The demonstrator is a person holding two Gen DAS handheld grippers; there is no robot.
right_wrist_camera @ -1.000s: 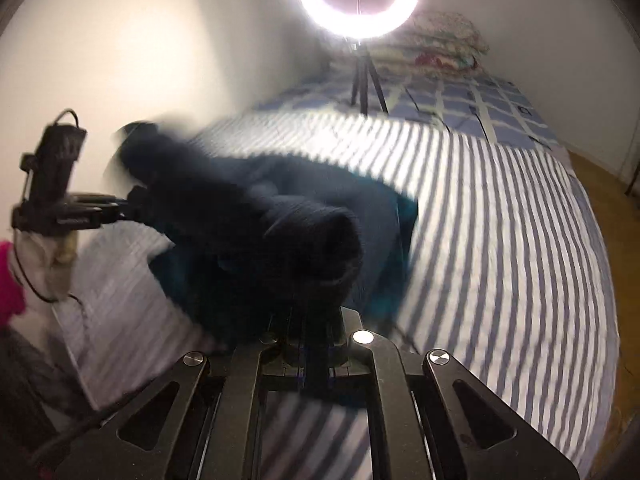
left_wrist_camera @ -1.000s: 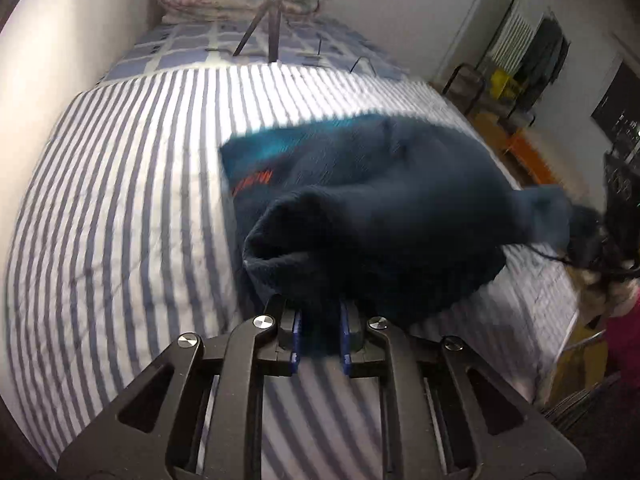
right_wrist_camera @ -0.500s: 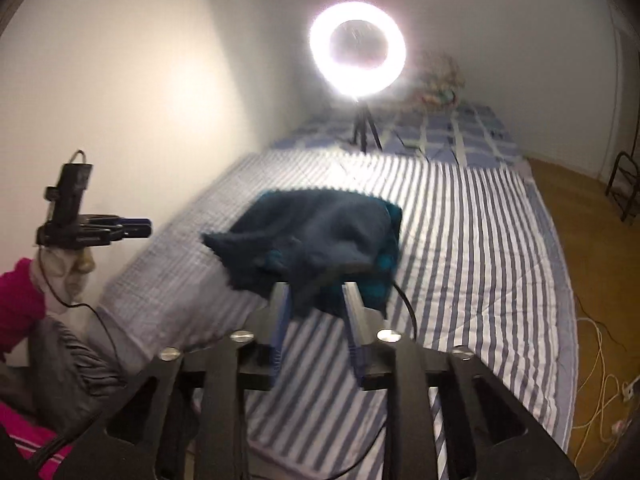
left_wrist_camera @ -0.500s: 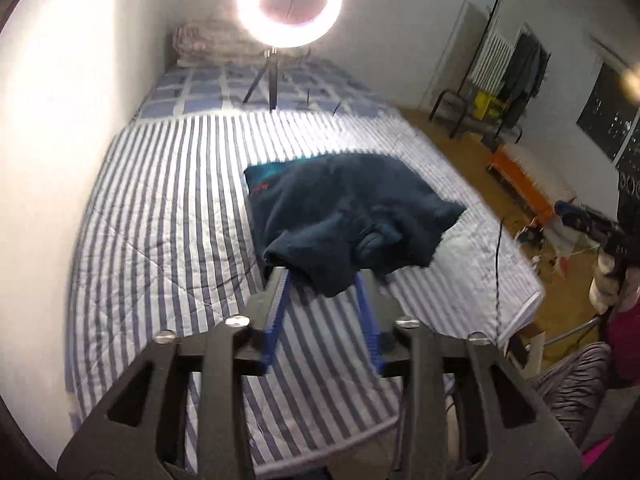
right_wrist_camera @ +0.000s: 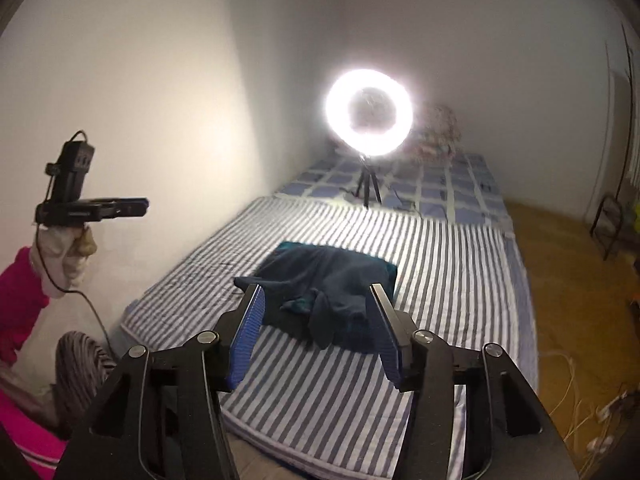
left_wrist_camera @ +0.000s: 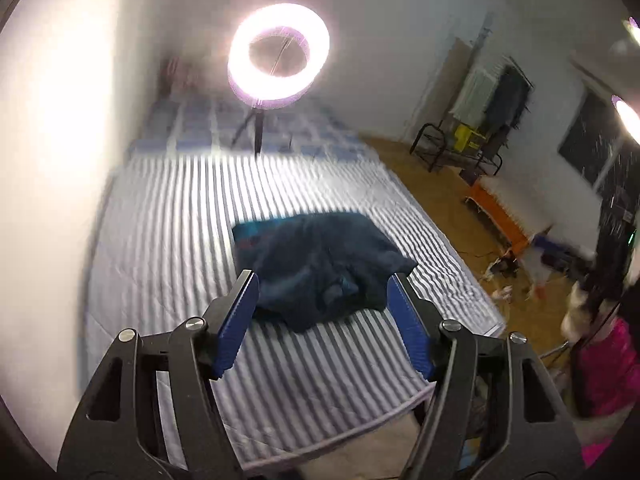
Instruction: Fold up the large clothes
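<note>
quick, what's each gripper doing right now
Left gripper: open, holding nothing, raised off the dark blue garment.
Right gripper: open, holding nothing, also off the garment.

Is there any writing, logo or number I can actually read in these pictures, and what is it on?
None is readable.
Dark blue garment: a small reddish mark near its far left corner, too blurred to read.
Yellow item on the rack by the far wall: dark marks, too small to read.
</note>
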